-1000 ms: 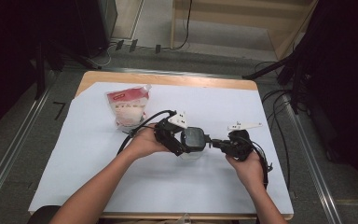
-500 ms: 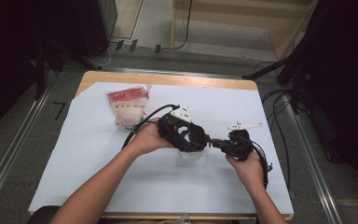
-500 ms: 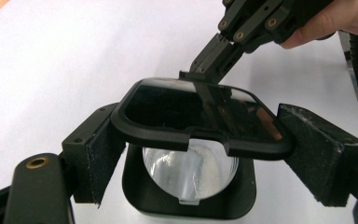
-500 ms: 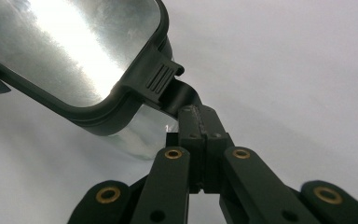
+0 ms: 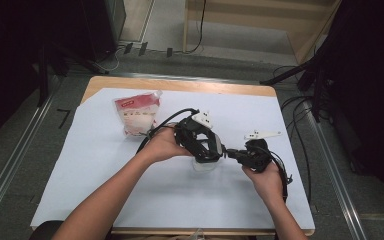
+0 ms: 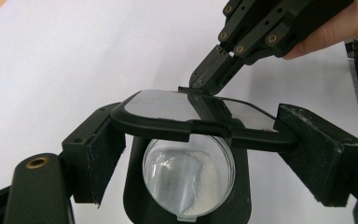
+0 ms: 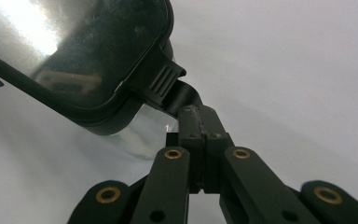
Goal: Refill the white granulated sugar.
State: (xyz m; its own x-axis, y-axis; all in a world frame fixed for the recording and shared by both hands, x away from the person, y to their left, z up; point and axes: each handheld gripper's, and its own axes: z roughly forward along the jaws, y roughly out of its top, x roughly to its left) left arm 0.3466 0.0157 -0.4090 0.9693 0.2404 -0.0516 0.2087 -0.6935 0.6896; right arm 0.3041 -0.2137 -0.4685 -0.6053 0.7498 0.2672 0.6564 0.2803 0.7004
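Left gripper (image 6: 200, 140): fingers (image 6: 98, 158) clamped on either end of the black lid (image 6: 200, 119) of a clear container (image 6: 189, 179), probably to steady it from both sides. The container hangs just below the lid, between the fingers, holding a little white powder.

Right gripper (image 7: 200, 135): fingers (image 7: 212, 126) pinched tight on the lid's latch tab (image 7: 179, 100), just ahead of their tips, likely to pry the lid open.

Red-and-white pouch (image 5: 139, 114) lies on the worktop (image 5: 95, 165), well apart, beyond the left gripper.
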